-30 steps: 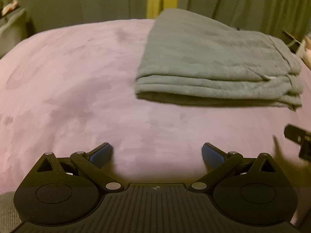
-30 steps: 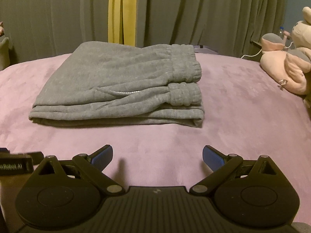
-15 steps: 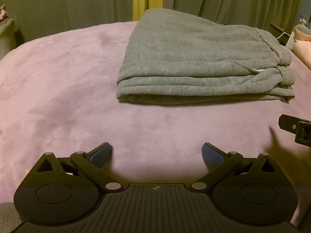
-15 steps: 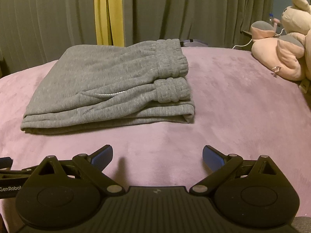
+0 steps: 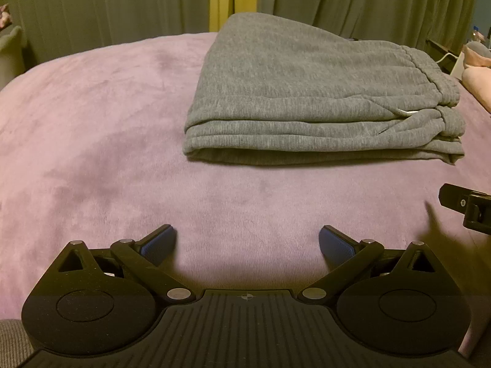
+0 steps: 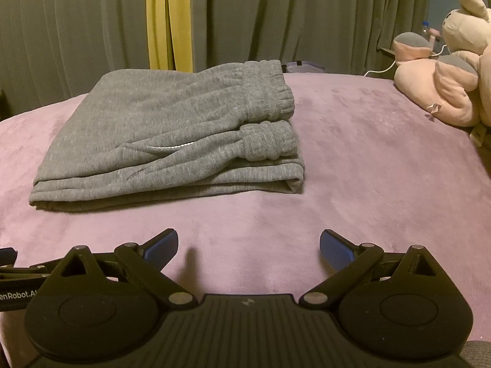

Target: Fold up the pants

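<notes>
Grey sweatpants (image 5: pixel 313 92) lie folded in a flat stack on the purple bedspread (image 5: pixel 92 153), elastic waistband and cuff at the right end. In the right wrist view the same pants (image 6: pixel 172 135) sit left of centre, a white drawstring showing on top. My left gripper (image 5: pixel 247 243) is open, low over the bedspread, well short of the pants' near edge, nothing between its blue pads. My right gripper (image 6: pixel 248 247) is open too, empty, and equally short of the stack. Part of the right gripper (image 5: pixel 466 205) shows at the left wrist view's right edge.
Pink and beige plush toys (image 6: pixel 445 86) lie on the bed at the far right. Grey curtains with a yellow strip (image 6: pixel 168 18) hang behind the bed. Bare purple bedspread (image 6: pixel 368 168) stretches right of the pants and in front of both grippers.
Both grippers have drawn back and shifted slightly; the pants sit more toward centre in the left view and further left in the right view. The pants themselves have not moved.
</notes>
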